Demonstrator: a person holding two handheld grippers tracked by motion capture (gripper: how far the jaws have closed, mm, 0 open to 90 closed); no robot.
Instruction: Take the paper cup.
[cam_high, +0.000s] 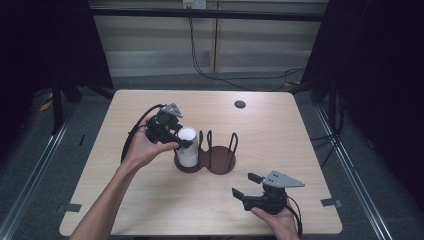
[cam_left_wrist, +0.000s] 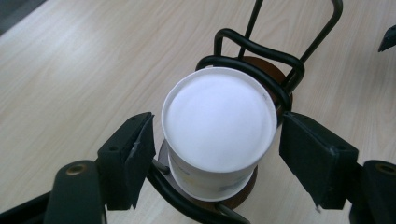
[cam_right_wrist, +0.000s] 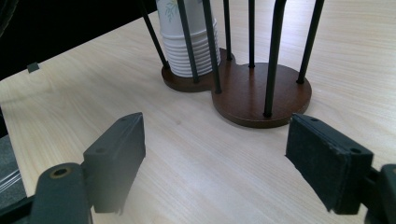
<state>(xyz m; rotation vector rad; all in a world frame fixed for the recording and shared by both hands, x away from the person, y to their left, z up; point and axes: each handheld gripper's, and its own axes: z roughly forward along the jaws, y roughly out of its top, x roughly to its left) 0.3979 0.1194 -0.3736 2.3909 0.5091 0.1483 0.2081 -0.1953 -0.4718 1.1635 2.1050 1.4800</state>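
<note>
Your left hand (cam_high: 145, 145) reaches in from the near left over the middle of the bench (cam_high: 125, 200), wrist bent, holding the left claw (cam_high: 184, 139) level against the top of the white paper cup stack (cam_high: 188, 146). In the left gripper view that claw (cam_left_wrist: 212, 140) has its jaws spread on either side of the topmost cup (cam_left_wrist: 219, 121), with a thin gap at each pad, so nothing is pinched. The stack (cam_right_wrist: 187, 37) stands upside down in the left ring of the wire cup holder (cam_high: 207, 155), a dark wooden double base with black upright loops, near the centre of the bench.

Your right hand (cam_high: 280, 222) rests at the near edge, toward the near right corner, with the right claw (cam_high: 242, 186) pointing toward the holder. Its jaws are spread wide over bare wood, holding nothing, as the right gripper view (cam_right_wrist: 215, 154) shows.

The holder's wire loops (cam_left_wrist: 261, 51) stand close behind the cup stack and crowd the left claw's far side. The holder's right ring (cam_right_wrist: 261, 88) stands empty. A small dark round cap (cam_high: 240, 104) sits near the far edge. Open wood lies along the left, right and near edges.
</note>
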